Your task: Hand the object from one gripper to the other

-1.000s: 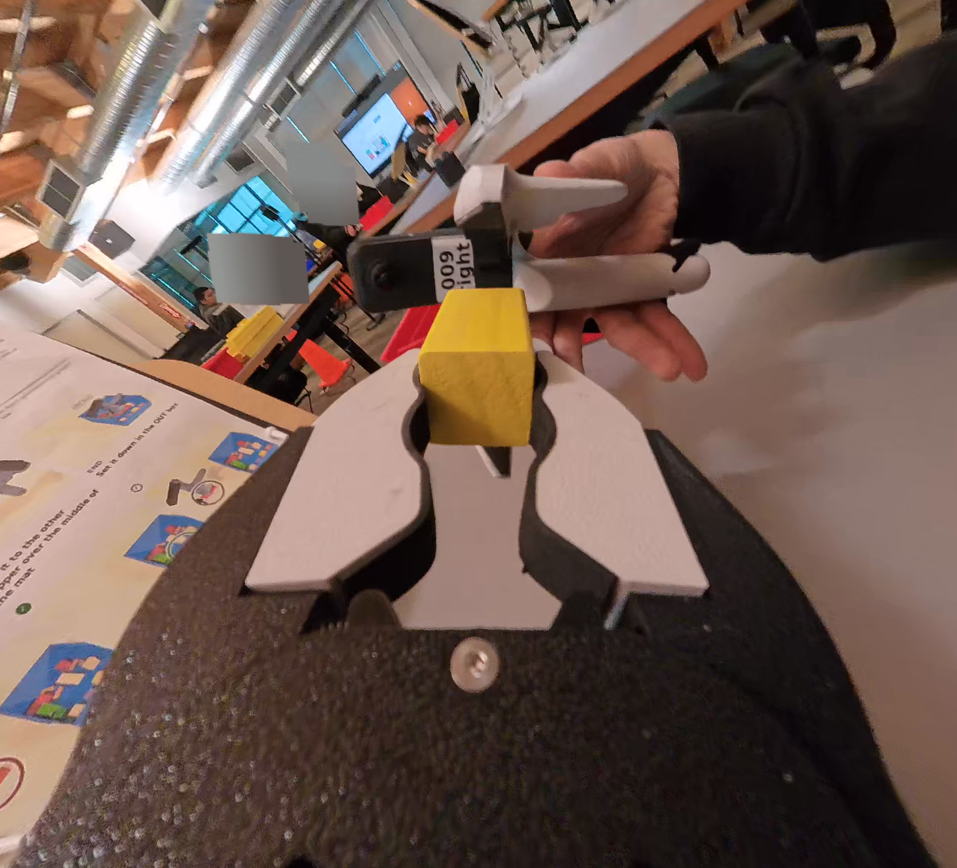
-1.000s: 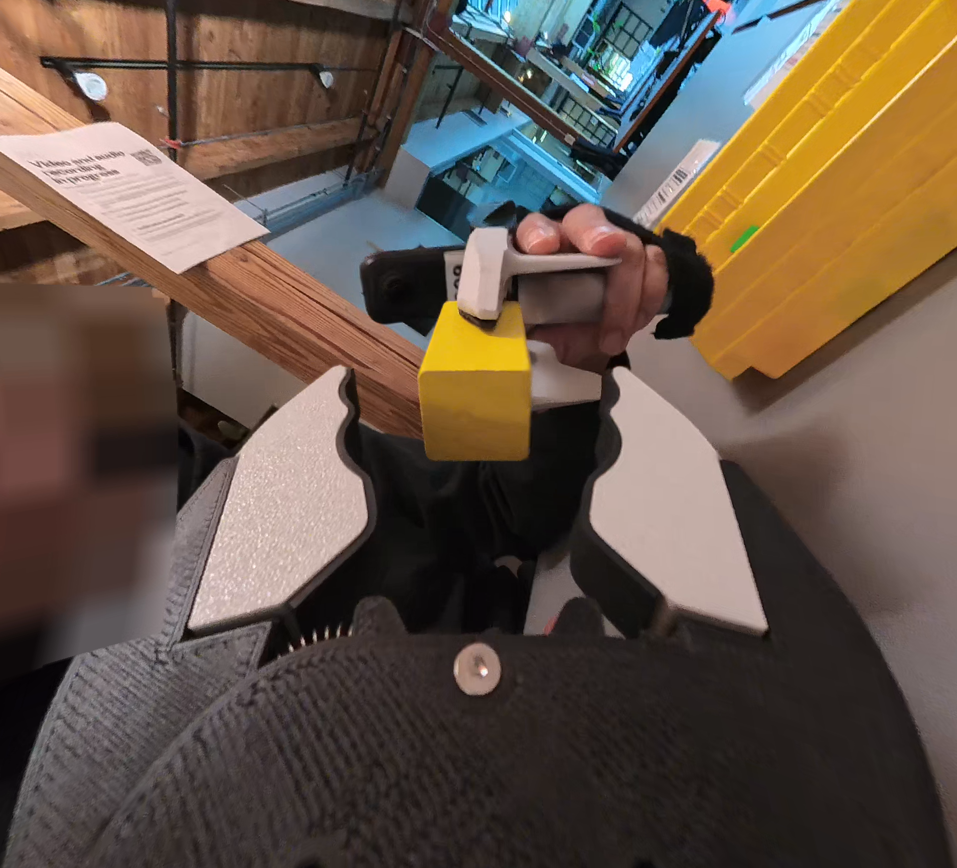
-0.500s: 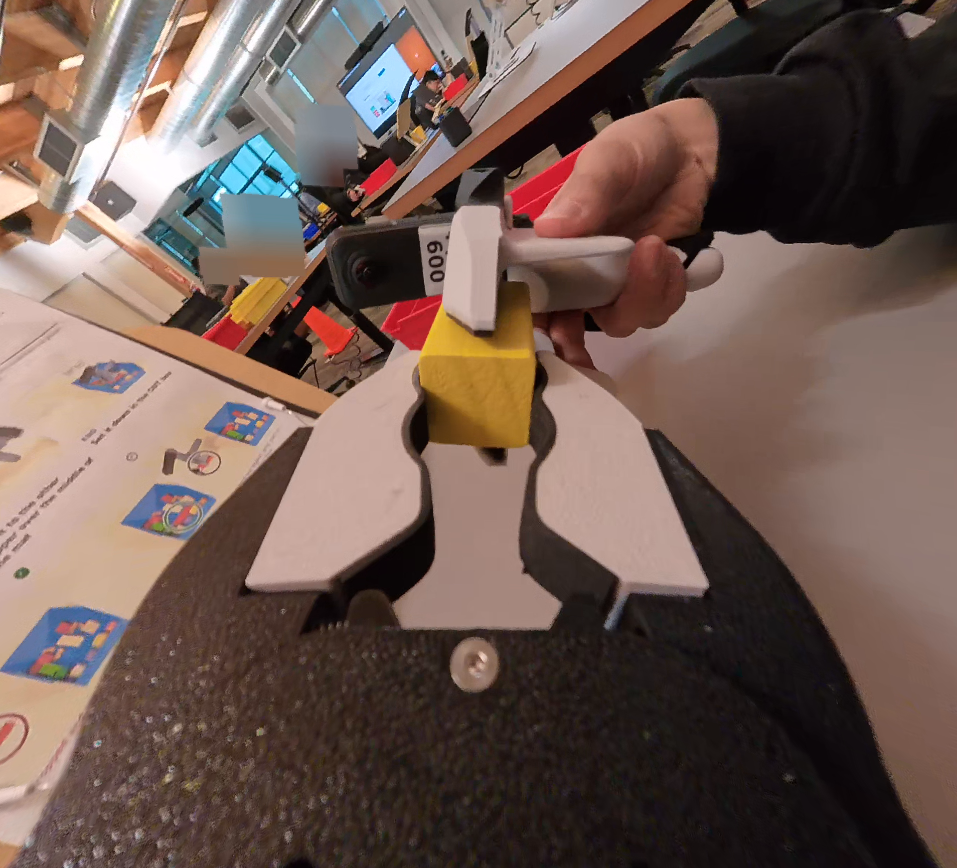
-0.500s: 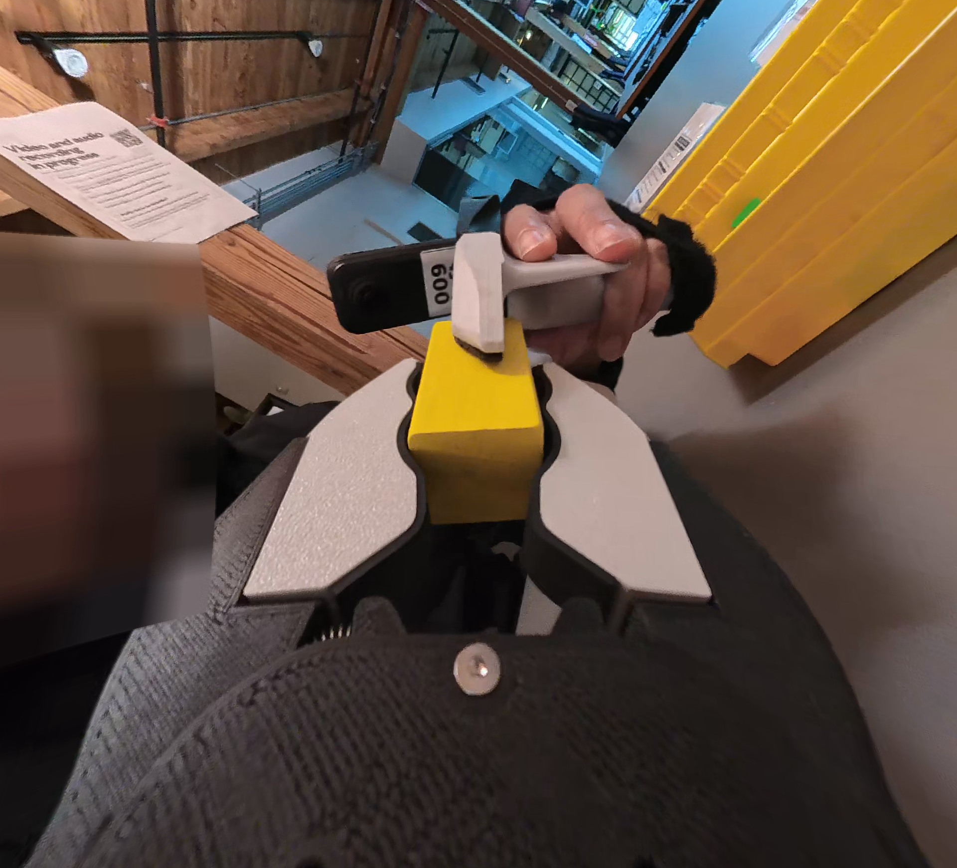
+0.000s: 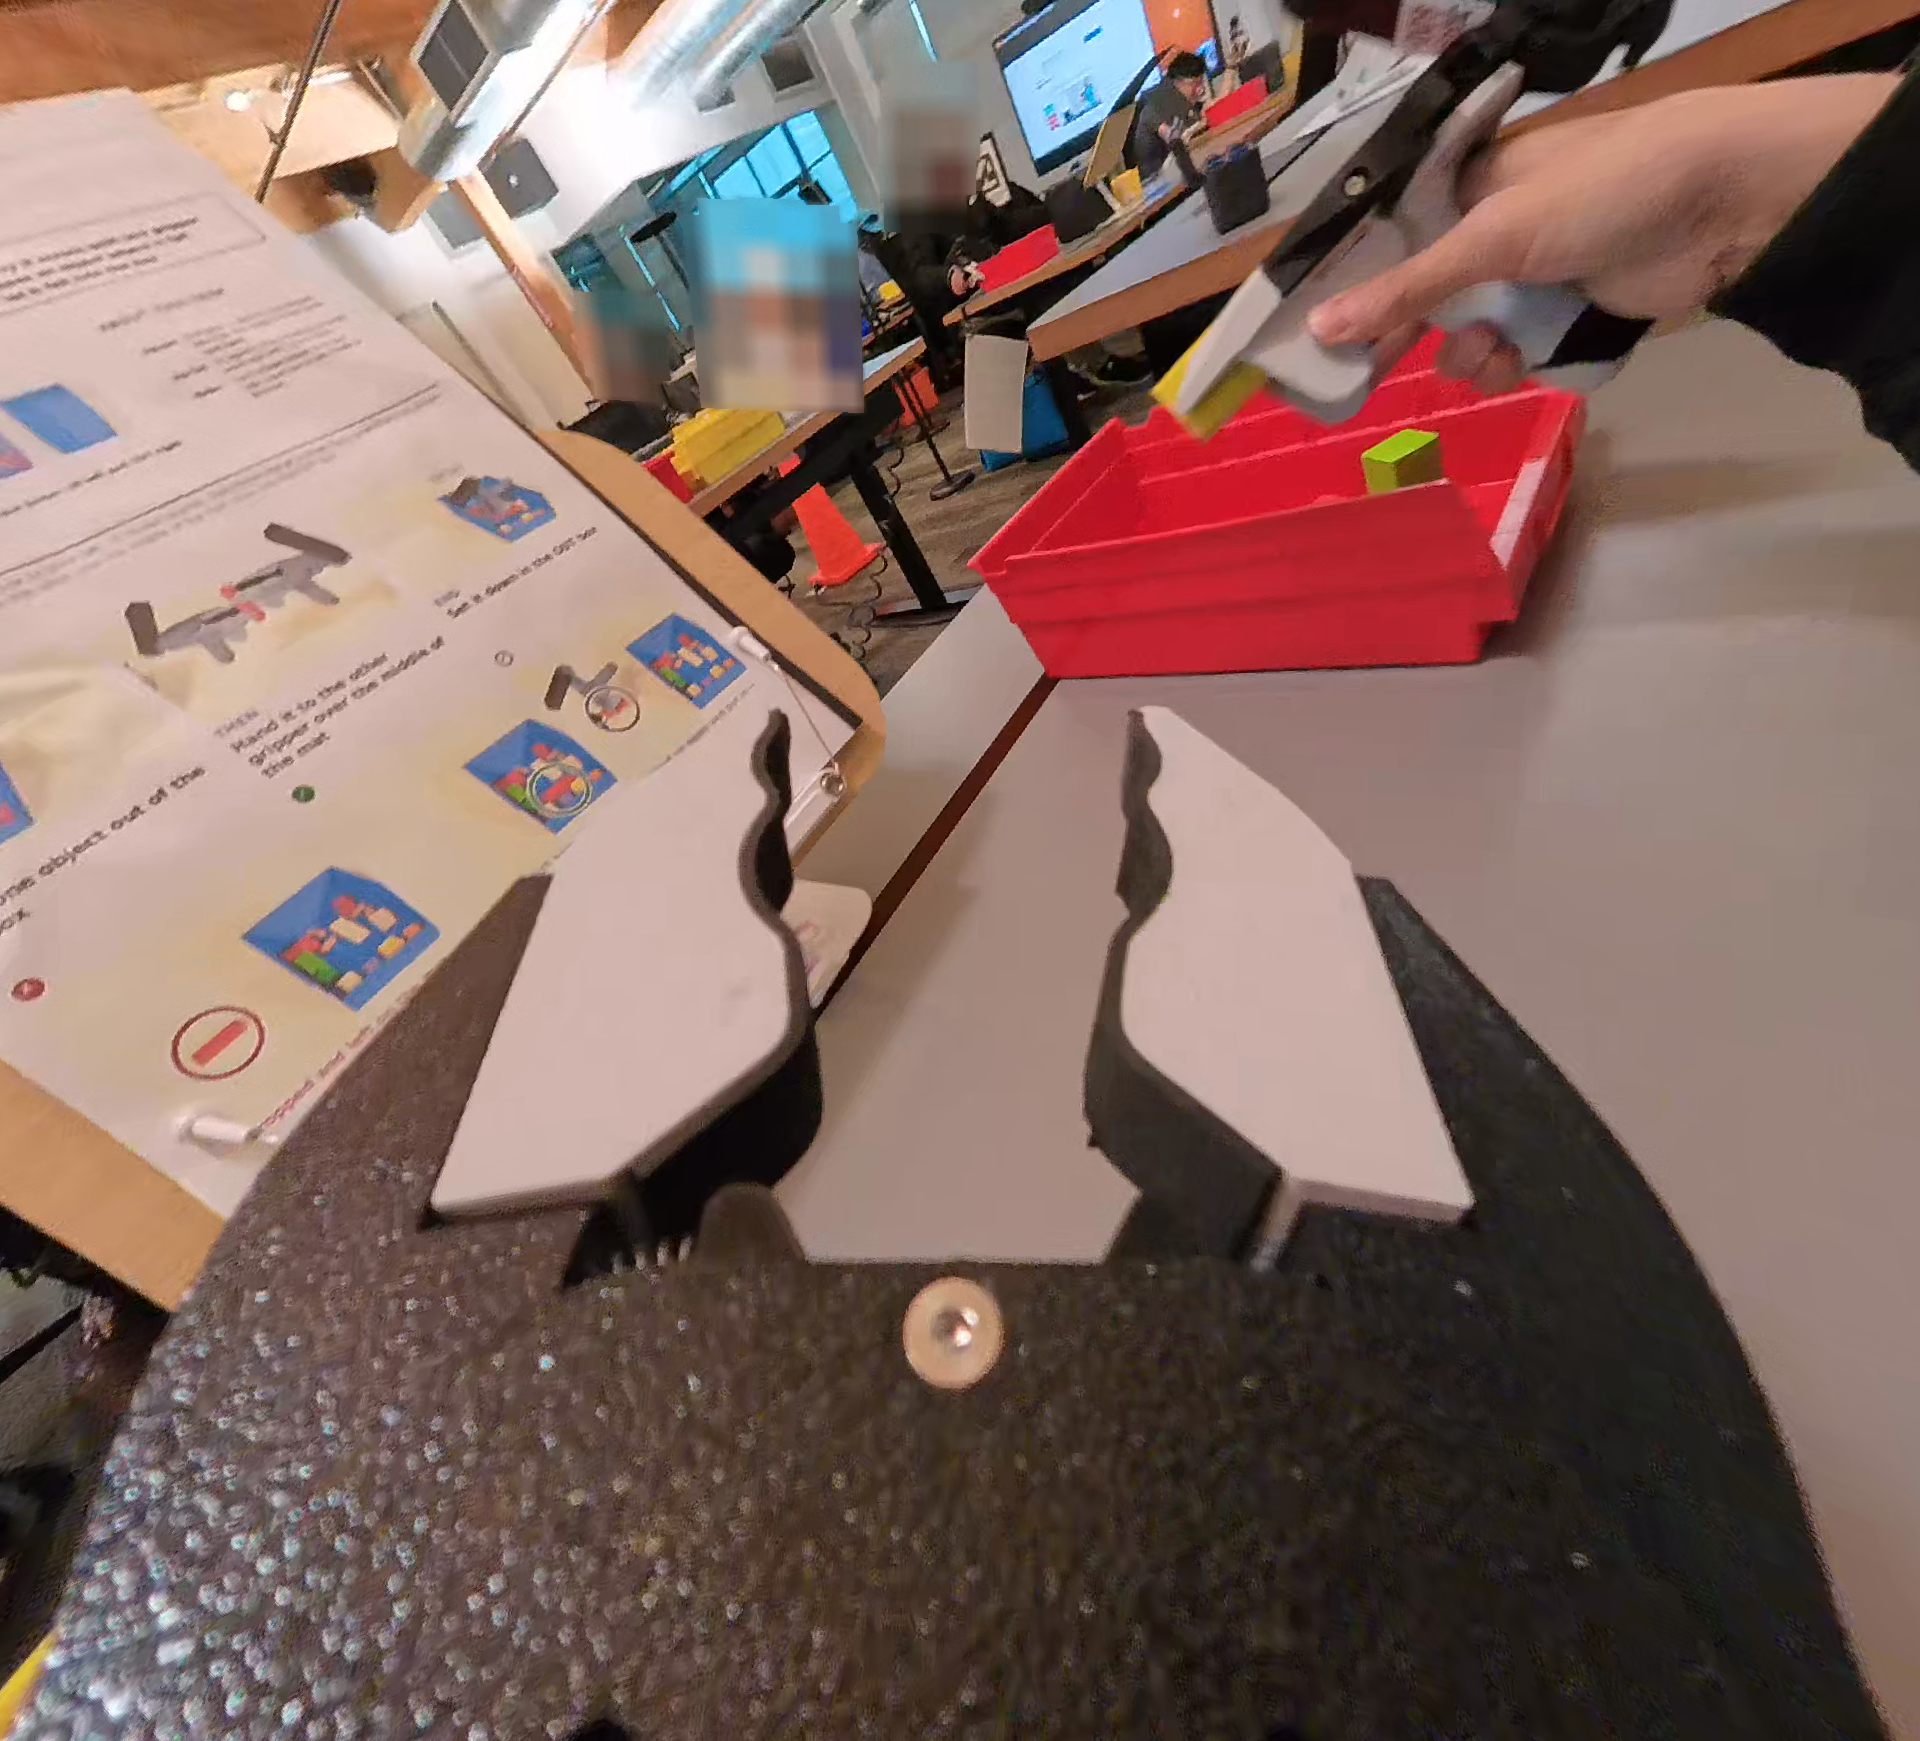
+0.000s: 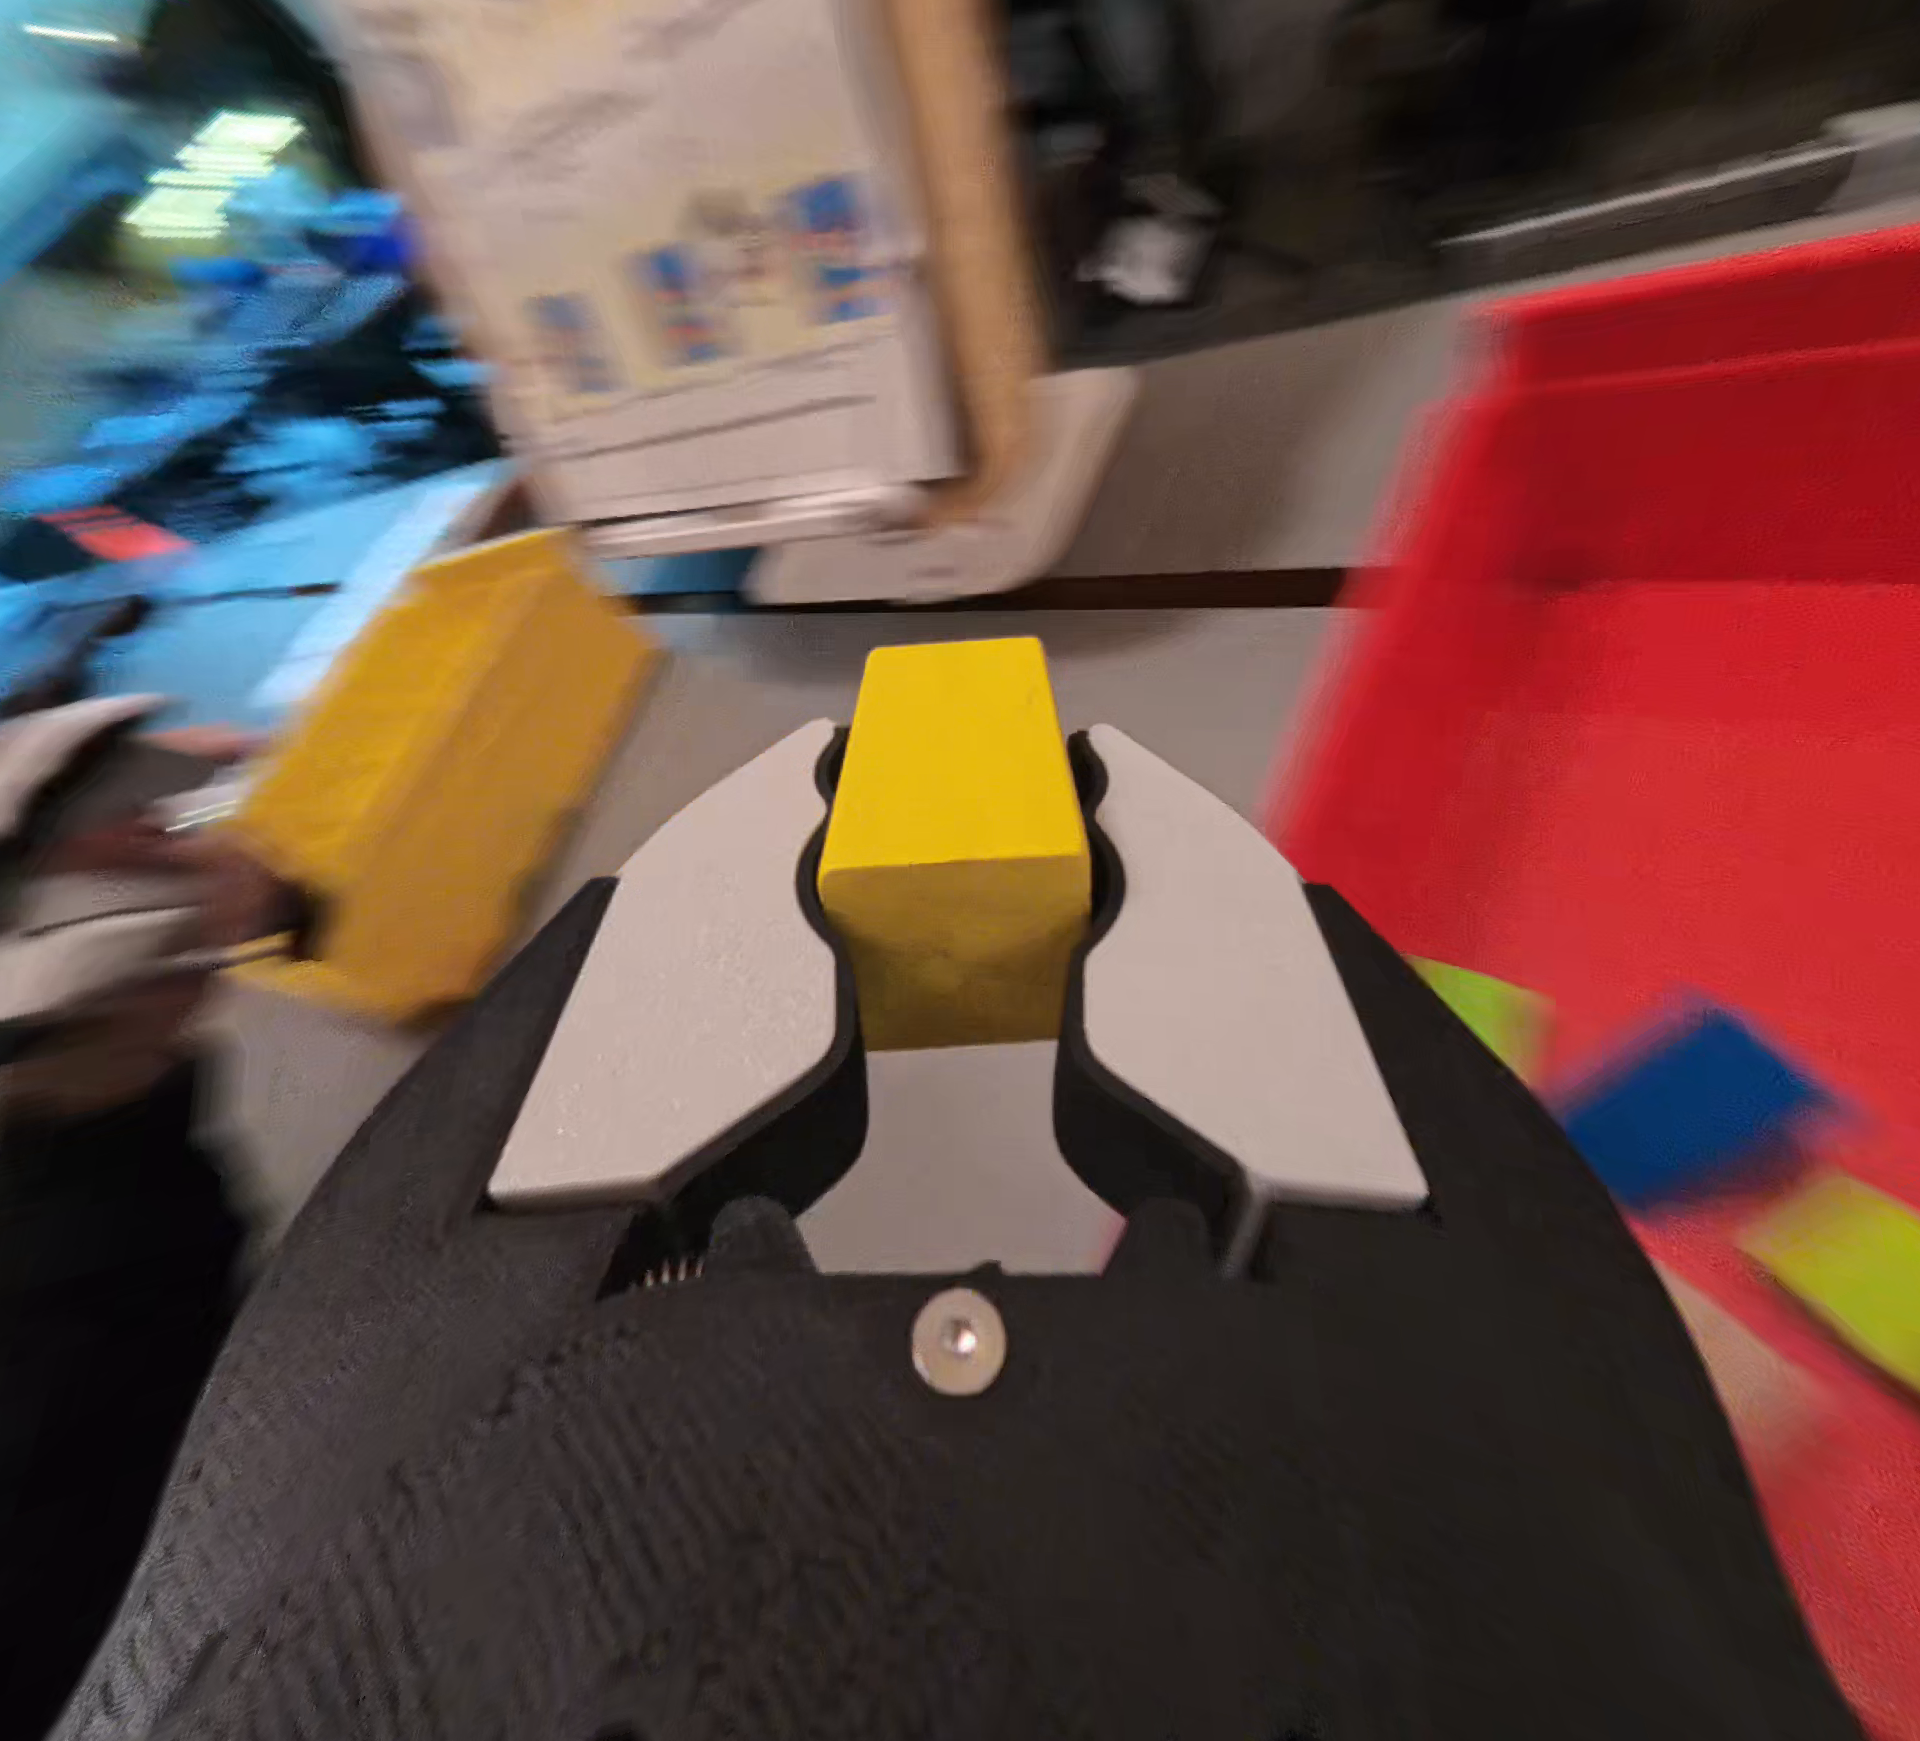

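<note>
Gripping a yellow block between both pads, the right gripper has its fingers closed narrow against the block's two sides, with the block's far end sticking out past the tips. Seen from the left wrist view, that gripper sits at about two o'clock, held by a hand above a red tray, the block showing yellow at its tip. A green block lies inside the tray. The left gripper has its fingers spread wide with nothing between them, only the grey table showing through the gap. An instruction sheet on a board leans at about ten o'clock. The right wrist view is blurred; a blue block lies at four o'clock in the tray.
</note>
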`<state>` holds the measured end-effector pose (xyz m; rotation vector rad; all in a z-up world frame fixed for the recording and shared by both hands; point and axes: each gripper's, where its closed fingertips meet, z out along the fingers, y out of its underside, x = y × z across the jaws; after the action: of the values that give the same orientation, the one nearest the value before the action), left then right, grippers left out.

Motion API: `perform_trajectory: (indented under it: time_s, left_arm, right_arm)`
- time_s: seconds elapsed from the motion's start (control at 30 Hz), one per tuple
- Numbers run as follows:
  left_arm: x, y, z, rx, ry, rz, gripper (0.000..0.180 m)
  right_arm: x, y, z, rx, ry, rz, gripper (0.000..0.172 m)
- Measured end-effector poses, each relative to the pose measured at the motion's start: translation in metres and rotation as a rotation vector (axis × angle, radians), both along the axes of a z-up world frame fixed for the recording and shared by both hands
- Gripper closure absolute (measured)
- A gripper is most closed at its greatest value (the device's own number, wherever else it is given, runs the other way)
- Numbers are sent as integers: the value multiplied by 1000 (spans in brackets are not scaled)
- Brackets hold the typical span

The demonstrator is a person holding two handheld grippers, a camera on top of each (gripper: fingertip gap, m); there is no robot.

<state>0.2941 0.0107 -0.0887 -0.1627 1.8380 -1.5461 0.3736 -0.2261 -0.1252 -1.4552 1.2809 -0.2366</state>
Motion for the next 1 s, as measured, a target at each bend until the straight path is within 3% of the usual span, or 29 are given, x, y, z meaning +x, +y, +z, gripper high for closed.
perform_trajectory:
  time_s: [0.1,0.2,0.53,0.77,0.9,1.0]
  left_arm:
    - [5,4,-10,54,25,24,122]
    - [9,4,-20,111,33,43,124]
    - [12,5,-34,174,45,44,126]
    - [13,7,-40,190,85,50,126]
    - [18,21,-31,140,130,95,126]
    - [24,39,-20,81,177,165,126]
  right_arm:
    - [6,-71,-27,-170,51,-198,130]
    - [9,-100,-46,-256,96,-259,130]
    - [52,-102,-107,-823,250,-90,130]
    - [54,-89,-125,-776,308,-64,128]
    - [52,-104,-117,-777,269,-198,81]
    - [42,-121,-91,-789,221,-334,77]
